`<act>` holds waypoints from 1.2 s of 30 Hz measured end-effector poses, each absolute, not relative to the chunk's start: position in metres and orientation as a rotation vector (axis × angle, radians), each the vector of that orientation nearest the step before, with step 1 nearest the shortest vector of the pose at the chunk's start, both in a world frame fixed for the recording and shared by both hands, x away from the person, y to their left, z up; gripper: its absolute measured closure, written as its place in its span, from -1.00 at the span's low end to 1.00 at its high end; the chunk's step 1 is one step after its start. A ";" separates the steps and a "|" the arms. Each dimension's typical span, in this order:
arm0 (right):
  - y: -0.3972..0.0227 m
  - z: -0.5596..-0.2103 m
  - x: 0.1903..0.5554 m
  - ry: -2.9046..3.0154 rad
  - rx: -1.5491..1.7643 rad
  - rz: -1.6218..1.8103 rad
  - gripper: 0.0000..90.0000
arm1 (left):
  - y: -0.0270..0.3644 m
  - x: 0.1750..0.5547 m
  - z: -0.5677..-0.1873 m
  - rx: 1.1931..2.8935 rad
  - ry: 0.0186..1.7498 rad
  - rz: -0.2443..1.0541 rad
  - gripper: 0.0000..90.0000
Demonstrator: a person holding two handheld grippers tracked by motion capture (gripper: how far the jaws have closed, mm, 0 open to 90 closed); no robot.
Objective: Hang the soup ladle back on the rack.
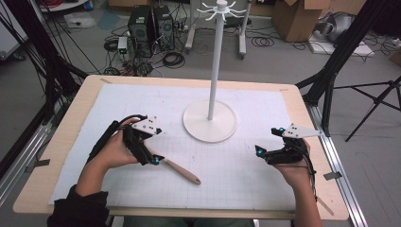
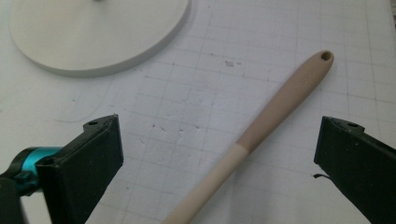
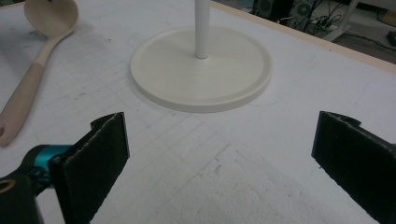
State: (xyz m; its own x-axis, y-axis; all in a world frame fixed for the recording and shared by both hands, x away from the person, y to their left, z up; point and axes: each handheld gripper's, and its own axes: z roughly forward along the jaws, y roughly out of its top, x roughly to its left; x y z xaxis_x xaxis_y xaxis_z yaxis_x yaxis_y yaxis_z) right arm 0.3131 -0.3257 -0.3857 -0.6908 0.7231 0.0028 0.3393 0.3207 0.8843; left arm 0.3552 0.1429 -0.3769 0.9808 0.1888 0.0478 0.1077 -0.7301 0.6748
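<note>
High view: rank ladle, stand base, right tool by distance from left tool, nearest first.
From the left tool:
1. Ladle, right at its tip, handle running toward the table's near edge.
2. Stand base, farther back, mid-table.
3. Right tool, across at the right.

White stand (image 1: 210, 120) on gridded mat (image 1: 265, 104)

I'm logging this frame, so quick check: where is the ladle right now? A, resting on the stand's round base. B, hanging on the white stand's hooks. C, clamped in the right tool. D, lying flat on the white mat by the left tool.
D: the ladle lies flat on the mat, its handle between the open jaws of the left tool.
</note>
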 end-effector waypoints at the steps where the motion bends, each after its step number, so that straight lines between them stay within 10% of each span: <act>1: -0.326 -0.385 0.313 2.198 0.942 1.328 -0.94 | 0.141 0.355 -0.380 2.407 0.203 0.139 -0.96; 36: -0.324 -0.386 0.314 2.209 0.940 1.323 -0.94 | 0.109 0.358 -0.415 2.599 0.094 0.041 -0.82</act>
State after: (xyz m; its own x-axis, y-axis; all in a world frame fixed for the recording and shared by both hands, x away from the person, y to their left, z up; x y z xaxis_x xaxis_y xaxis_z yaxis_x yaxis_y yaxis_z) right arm 0.3137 -0.3241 -0.3864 -0.6948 0.7191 0.0032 0.3423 0.3269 0.8809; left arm 0.3578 0.1088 -0.4151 0.9971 0.0755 0.0109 0.0591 -0.8548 0.5156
